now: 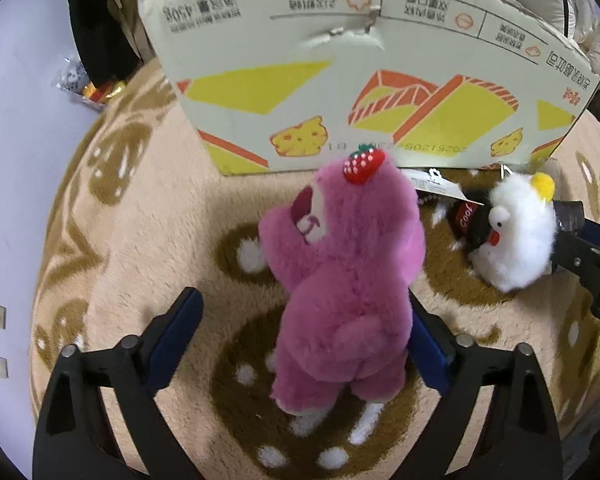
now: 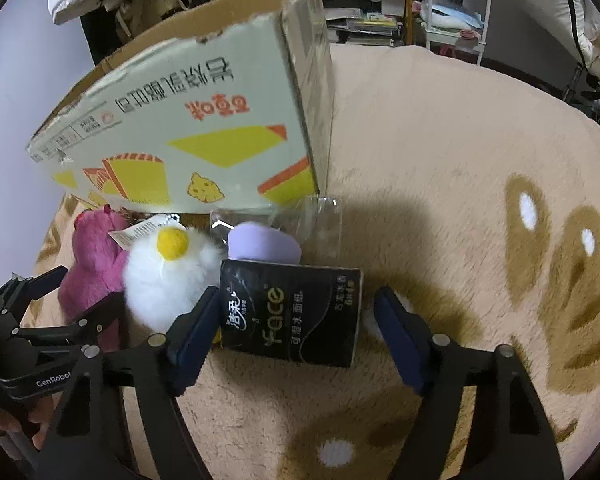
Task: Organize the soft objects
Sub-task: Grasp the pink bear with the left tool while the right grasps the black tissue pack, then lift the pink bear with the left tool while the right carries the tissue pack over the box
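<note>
A pink plush bear [image 1: 340,280] with a strawberry on its head stands on the rug in front of the cardboard box [image 1: 360,80]. My left gripper [image 1: 300,336] is open around it: the right finger lies against its side, the left finger stands apart. A white plush chick [image 1: 516,232] lies to the right beside a black "Cool" item [image 1: 468,220]. My right gripper [image 2: 296,336] is open around a black tissue pack [image 2: 296,312], with a gap at the right finger. Behind the pack lie a purple soft thing [image 2: 264,244], the chick [image 2: 168,276] and the bear [image 2: 92,264].
The beige rug [image 2: 440,160] with brown patches stretches out to the right. The box [image 2: 204,120] stands open-topped just behind the toys. Clear plastic wrap [image 2: 324,220] lies by the purple thing. Shelves [image 2: 380,12] and clutter line the back. The left gripper [image 2: 28,300] is close at the left.
</note>
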`<state>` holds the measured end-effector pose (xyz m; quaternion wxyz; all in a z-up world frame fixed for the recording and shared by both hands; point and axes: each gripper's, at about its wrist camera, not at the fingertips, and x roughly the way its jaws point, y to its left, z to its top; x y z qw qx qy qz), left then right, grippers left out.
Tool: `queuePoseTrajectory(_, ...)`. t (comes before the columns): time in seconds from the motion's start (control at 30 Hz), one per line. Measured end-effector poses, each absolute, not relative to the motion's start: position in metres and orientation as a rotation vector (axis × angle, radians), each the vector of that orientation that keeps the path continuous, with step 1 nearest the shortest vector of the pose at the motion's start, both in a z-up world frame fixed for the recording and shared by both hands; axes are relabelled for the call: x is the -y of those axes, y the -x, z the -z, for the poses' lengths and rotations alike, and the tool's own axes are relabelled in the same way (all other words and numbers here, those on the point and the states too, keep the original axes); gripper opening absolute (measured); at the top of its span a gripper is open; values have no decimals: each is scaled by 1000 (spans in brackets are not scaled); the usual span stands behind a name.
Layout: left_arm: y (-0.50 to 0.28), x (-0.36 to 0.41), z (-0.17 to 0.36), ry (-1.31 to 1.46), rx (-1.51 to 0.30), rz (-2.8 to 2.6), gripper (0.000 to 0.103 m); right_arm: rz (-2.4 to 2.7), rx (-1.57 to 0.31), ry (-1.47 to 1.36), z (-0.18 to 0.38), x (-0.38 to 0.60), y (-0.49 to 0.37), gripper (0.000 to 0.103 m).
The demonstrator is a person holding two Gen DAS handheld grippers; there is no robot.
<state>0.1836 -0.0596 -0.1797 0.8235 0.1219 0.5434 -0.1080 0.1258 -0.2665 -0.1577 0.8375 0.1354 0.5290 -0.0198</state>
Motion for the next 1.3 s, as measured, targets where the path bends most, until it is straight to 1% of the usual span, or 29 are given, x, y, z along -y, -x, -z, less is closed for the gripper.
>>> queuePoseTrajectory(0.03, -183, 60, 179, -252, -1158, 236, 87, 41, -1121, -284, 158, 266, -127, 76)
queuePoseTrajectory(0.07, -182, 61, 179, -252, -1156, 243, 85, 37, -1120, -283, 158, 266, -127, 71)
queuePoseTrajectory(0.1, -183, 61, 179, -255, -1154, 249, 84, 34, -1121, -282, 157, 266, -128, 70)
queuePoseTrajectory(0.2, -179, 63, 179, -263, -1140, 273, 76, 39, -1118, -264, 157, 264, -127, 70)
queuePoseTrajectory(0.27, -177, 66, 178, -258, -1137, 291, 66, 47, -1114, -255, 156, 263, -126, 70)
queuePoseTrajectory(0.3, -176, 67, 178, -258, -1127, 304, 62, 49, -1112, -256, 155, 262, -125, 70)
queuePoseTrajectory(0.37, -170, 72, 177, -257, -1114, 332, 49, 55, -1104, -259, 153, 262, -124, 70)
queuePoseTrajectory(0.43, -164, 76, 174, -268, -1097, 345, 47, 63, -1086, -261, 150, 264, -122, 69)
queuePoseTrajectory(0.63, -158, 68, 162, -216, -1076, 327, 46, 69, -946, -236, 120, 262, -106, 69)
queuePoseTrajectory(0.77, -147, 58, 149, -183, -1041, 290, 46, 64, -909, -237, 109, 258, -96, 69)
queuePoseTrajectory(1.1, -107, 44, 94, -144, -860, 228, 46, 35, -830, -199, 81, 252, -81, 69)
queuePoseTrajectory(1.2, -98, 41, 76, -132, -782, 226, 46, 27, -787, -176, 69, 246, -74, 69)
queuePoseTrajectory(1.3, -96, 36, 66, -119, -750, 217, 46, 24, -735, -148, 58, 241, -67, 69)
